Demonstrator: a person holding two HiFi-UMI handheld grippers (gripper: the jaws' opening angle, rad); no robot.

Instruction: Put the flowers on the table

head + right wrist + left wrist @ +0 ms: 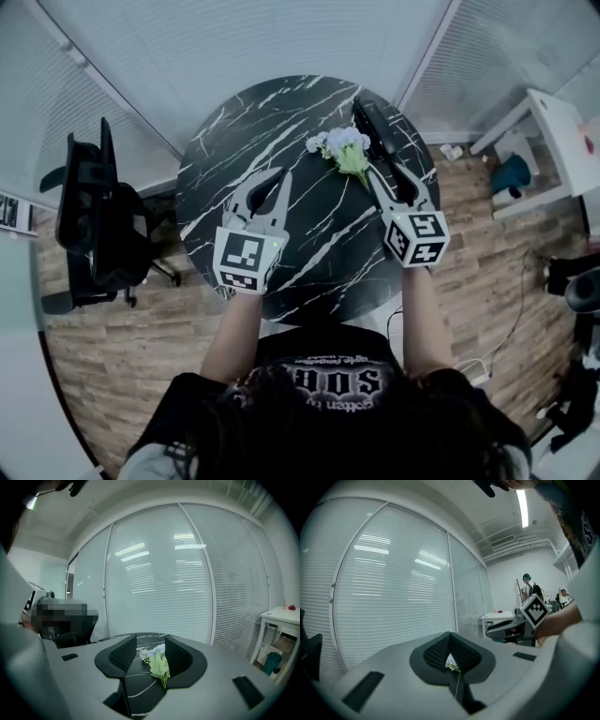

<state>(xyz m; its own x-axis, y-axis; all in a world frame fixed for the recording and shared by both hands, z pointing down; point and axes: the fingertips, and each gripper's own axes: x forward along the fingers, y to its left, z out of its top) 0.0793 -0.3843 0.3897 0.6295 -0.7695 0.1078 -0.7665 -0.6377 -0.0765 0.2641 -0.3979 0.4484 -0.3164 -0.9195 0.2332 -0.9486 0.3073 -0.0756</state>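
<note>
A small bunch of pale blue and white flowers [342, 148] with green leaves lies flat on the round black marble table [281, 122], toward its far right. My right gripper [367, 150] reaches around the bunch. In the right gripper view the flowers [157, 660] lie between the jaws, close against the right one, with a gap left on the other side. The right gripper [151, 641] is open. My left gripper [281, 180] hovers over the table's middle, left of the flowers, with its tips together. In its own view the left gripper [450, 637] is shut and empty.
A black office chair [94, 220] stands left of the table. A white side table [553, 141] is at the far right, over a wood floor. Glass walls with blinds [234, 37] close off the back. The person's body is at the table's near edge.
</note>
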